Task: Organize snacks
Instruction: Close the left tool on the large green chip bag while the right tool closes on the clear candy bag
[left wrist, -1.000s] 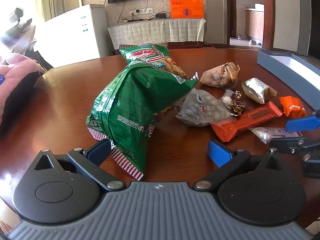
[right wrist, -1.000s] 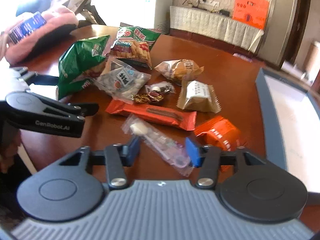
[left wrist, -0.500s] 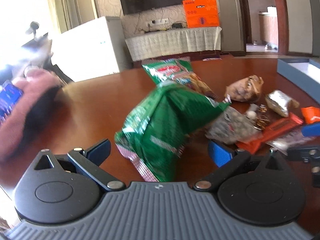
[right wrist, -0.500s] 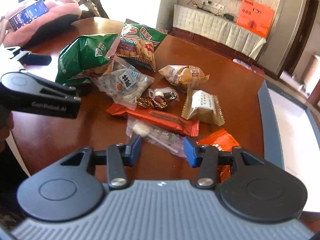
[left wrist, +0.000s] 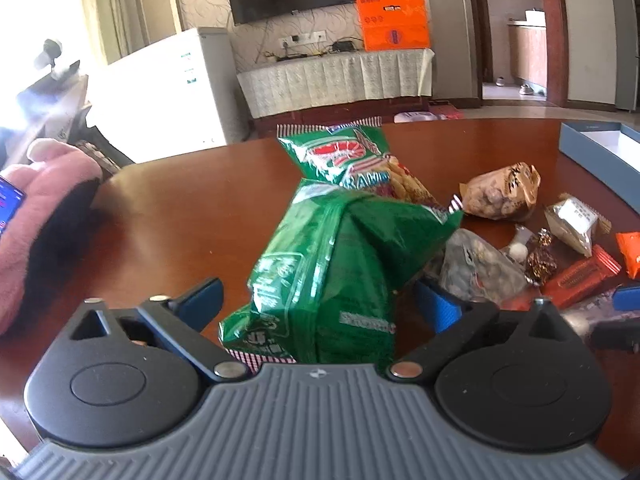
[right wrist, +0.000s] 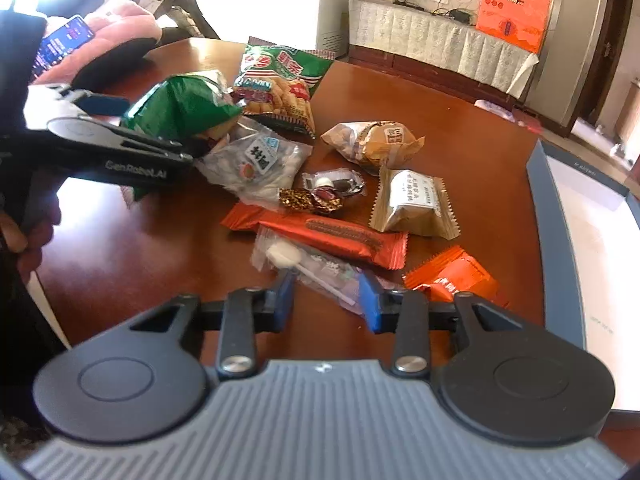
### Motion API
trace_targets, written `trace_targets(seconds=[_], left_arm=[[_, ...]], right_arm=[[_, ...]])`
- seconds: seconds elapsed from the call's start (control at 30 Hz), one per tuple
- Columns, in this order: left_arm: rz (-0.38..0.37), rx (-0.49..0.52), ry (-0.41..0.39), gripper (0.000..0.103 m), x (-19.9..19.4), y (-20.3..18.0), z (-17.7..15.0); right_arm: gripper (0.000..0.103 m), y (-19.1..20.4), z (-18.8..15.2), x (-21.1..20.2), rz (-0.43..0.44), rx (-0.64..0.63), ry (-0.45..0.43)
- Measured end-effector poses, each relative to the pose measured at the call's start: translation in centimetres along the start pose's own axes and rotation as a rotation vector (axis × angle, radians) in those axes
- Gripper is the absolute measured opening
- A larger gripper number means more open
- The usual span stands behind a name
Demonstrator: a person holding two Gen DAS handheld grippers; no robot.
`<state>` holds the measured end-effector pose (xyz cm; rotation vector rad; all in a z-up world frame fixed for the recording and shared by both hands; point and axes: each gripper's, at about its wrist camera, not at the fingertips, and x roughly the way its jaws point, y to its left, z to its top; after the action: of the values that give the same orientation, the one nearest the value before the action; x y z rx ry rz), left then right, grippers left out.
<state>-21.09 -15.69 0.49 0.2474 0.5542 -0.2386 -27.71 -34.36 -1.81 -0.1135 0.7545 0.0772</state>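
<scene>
Snacks lie scattered on the brown desk, with the blue box at its right edge. Your left gripper is spread wide, its 2 fingers flanking the lower end of the green bag without visibly pressing it; whether they touch the film cannot be told. Judged by its puffed, creased film, this bag is light, soft and slippery, and its contents probably crush easily. Take it across the crimped seam or low on the body, with gentle closure.

Your right gripper is also released, with a moderate gap between its fingers, and hovers over the clear lollipop wrapper, gripping nothing. That wrapper looks thin, limp and slick; the stick inside offers the firmer purchase.

Beyond it lie the long orange bar, just beside the wrapper, the small orange packet, the silver-and-tan pouch, the brown bun pack, 1 clear pack of nuts and the prawn cracker bag. The bar appears stiff but breakable.

The box is open-topped and shows a bare white floor in both views; no snack is visible inside it.
</scene>
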Motion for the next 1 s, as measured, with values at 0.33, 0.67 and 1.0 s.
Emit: trace_targets(seconds=[0.33,0.67,1.0], left_arm=[[-0.013,-0.013,0.006,0.068,-0.2,0.1,-0.3],[0.017,-0.105,-0.045,0.068,-1.8,1.7,-0.1],[0.03,-0.069,-0.029,0.068,-1.8,1.2,-0.4]], right_arm=[[0.017,0.0,-0.2,-0.4,-0.002,0.006,0.012],[0.014,0.2,-0.5,-1.3,0.014,0.022,-0.004],[0.013,0.3,-0.5,-1.8,0.014,0.029,-0.012]])
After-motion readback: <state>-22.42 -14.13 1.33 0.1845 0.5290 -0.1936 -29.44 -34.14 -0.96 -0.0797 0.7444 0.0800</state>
